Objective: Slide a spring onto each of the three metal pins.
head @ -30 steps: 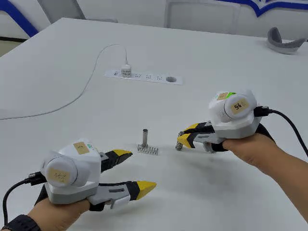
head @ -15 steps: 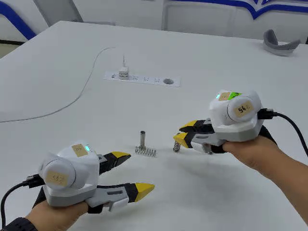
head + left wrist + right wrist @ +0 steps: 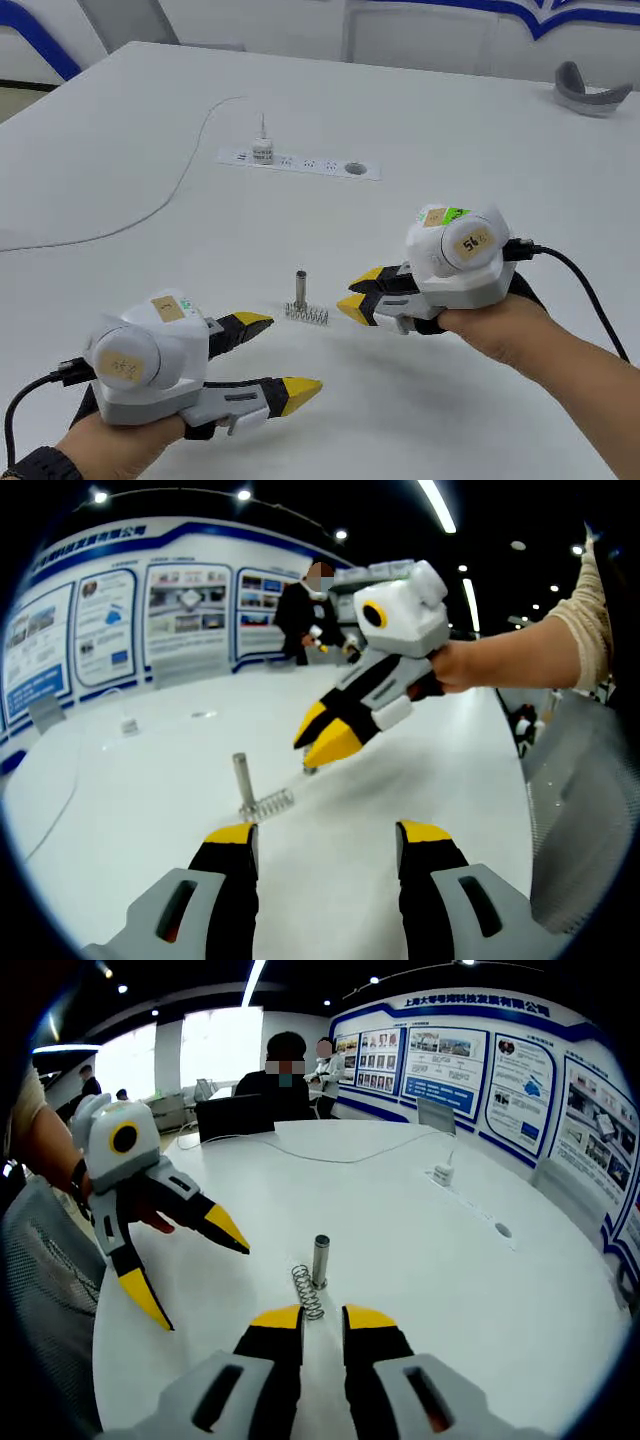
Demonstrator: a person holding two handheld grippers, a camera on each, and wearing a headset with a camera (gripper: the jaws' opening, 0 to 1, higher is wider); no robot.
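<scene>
Upright pin [image 3: 300,288]: smooth, dull grey metal. The spring [image 3: 307,314]: bright coiled wire. The table [image 3: 150,200]: white, smooth, matt with a faint sheen. The left gripper [image 3: 285,352] and right gripper [image 3: 352,292]: glossy white plastic shells, matt yellow-and-black jaws.

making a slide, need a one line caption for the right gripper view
Right gripper, jaws narrowly apart, points at a spring lying beside an upright metal pin on a table.

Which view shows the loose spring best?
Right gripper view: the spring lies close ahead of that view's own jaws, coils distinct, beside the upright pin. Left gripper view shows it farther off, at the pin's base. Head view shows it small, coils hardly resolved.
</scene>
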